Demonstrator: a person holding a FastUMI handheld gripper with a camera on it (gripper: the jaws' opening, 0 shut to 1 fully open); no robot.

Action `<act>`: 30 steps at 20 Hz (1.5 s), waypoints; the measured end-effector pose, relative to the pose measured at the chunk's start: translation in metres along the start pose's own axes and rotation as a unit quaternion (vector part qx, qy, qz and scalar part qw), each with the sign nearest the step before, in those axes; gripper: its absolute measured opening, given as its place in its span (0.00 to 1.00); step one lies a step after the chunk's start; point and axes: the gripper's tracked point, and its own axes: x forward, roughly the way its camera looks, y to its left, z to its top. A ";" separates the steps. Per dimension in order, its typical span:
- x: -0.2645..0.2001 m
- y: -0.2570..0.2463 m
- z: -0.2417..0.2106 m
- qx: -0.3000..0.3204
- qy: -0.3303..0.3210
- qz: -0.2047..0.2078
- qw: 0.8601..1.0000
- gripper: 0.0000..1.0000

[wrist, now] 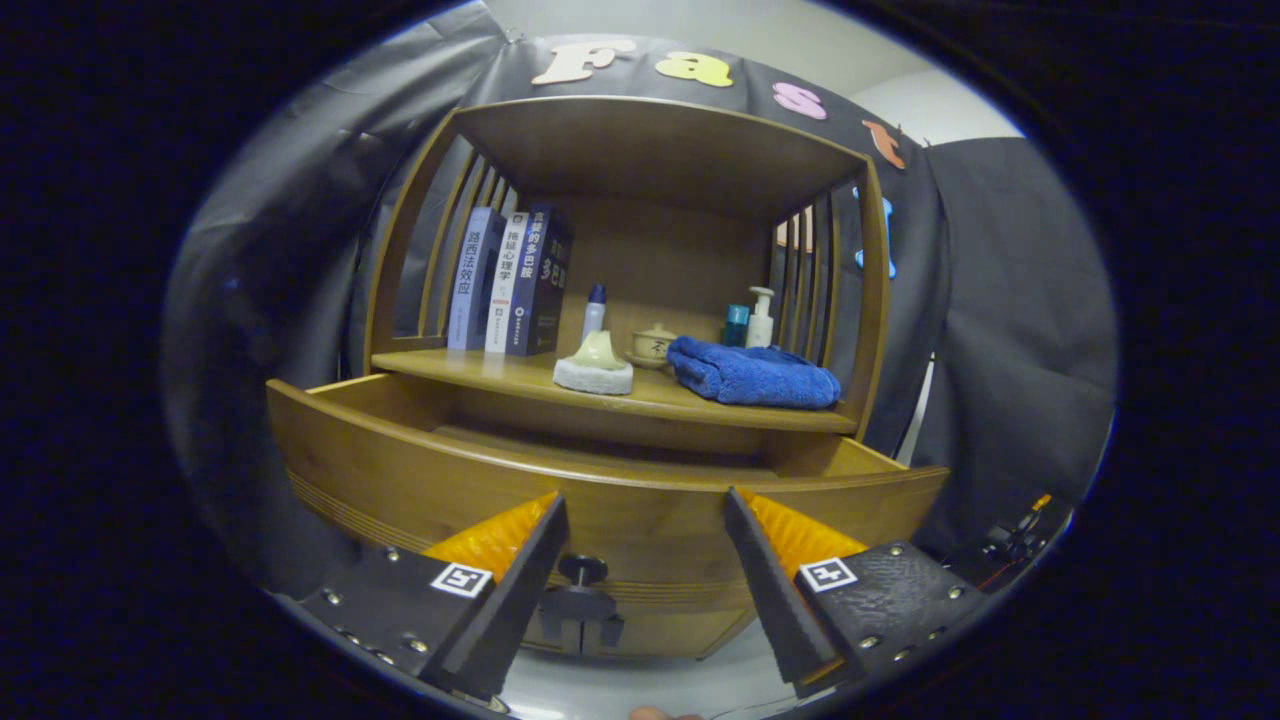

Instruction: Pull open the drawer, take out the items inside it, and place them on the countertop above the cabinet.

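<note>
Drawer [600, 480] pulled out from cabinet, front just ahead of fingers; knob [582, 570] between them, untouched. Gripper [645, 520] fingers spread, holding nothing. Bench [690, 400] above carries towel [752, 375], books [510, 282], bottles [760, 318].

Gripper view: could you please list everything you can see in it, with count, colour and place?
Cabinet: one, brown wood, beyond the fingers.
Drawer: one, brown, pulled open; inside hidden.
Knob: one, dark, drawer front, between the fingers.
Books: three, blue and white, upright on the countertop.
Towel: one, blue, folded.
Ornament: one, pale, beside the towel.
Lidded cup: one, beige.
Bottles: three, at the back.
Gripper: one, fingers open.
</note>
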 end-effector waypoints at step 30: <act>0.073 0.007 0.004 0.012 0.002 -0.003 1.000 0.96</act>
